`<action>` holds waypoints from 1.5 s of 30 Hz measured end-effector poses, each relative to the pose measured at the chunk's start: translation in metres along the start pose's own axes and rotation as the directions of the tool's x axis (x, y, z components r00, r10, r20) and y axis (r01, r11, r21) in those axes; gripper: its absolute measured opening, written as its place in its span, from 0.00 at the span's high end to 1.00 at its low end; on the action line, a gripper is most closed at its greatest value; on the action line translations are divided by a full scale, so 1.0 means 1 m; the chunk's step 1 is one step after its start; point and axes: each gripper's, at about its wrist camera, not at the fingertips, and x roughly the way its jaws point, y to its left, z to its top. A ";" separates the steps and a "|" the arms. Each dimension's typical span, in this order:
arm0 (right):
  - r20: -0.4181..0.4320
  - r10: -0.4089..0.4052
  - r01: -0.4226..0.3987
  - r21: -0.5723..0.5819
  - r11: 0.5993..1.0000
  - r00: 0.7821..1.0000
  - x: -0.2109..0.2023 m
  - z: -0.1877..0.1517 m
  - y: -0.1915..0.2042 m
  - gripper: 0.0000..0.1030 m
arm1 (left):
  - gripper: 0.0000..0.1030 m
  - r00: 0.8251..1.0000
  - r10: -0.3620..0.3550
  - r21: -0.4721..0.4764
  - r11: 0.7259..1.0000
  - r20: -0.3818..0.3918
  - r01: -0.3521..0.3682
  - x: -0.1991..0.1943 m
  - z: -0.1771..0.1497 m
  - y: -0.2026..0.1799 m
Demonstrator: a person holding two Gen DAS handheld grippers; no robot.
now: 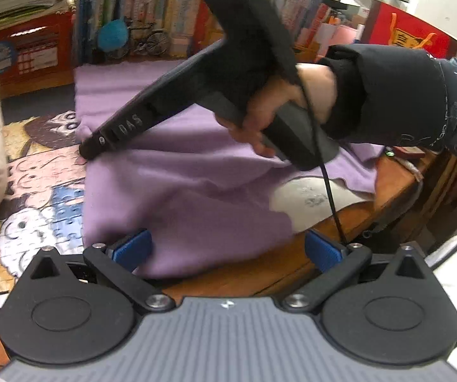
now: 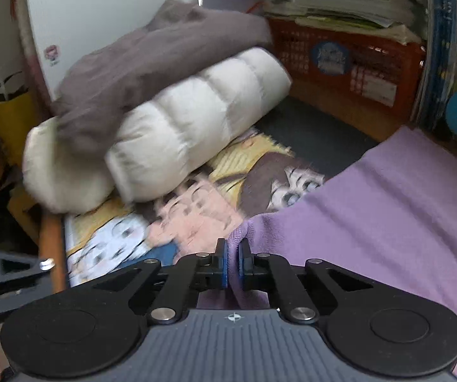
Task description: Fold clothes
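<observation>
Purple cloth (image 1: pixel 196 172) lies spread over the desk (image 1: pixel 292 273), its side edge on the puzzle mat (image 2: pixel 177 222). Right gripper (image 2: pixel 233 264) pinches that edge of the cloth. Left gripper (image 1: pixel 228 251) is spread wide over the cloth's near edge, gripping nothing.

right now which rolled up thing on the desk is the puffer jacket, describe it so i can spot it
Start at the orange crate under the paper stacks. Left of it, on the cartoon puzzle mat, lies the white puffer jacket. It is the quilted, cream roll beneath the brown-grey garment, unlike the flat purple cloth.
</observation>
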 end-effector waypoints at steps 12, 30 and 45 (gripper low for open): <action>0.067 -0.104 0.102 0.028 0.994 0.992 -0.114 -0.057 -0.027 0.54 | 0.00 0.988 0.149 0.031 0.989 -0.050 -0.148 -0.006 -0.001 0.014; 0.091 -0.223 0.192 0.268 0.944 0.970 -0.169 -0.158 -0.066 0.52 | 0.00 0.999 -0.017 -0.029 0.999 0.051 0.019 0.038 0.068 -0.014; 0.139 -0.615 0.426 0.603 0.675 0.777 -0.319 -0.230 -0.095 0.15 | 0.00 0.993 0.115 0.100 0.989 -0.015 -0.113 0.023 0.091 -0.031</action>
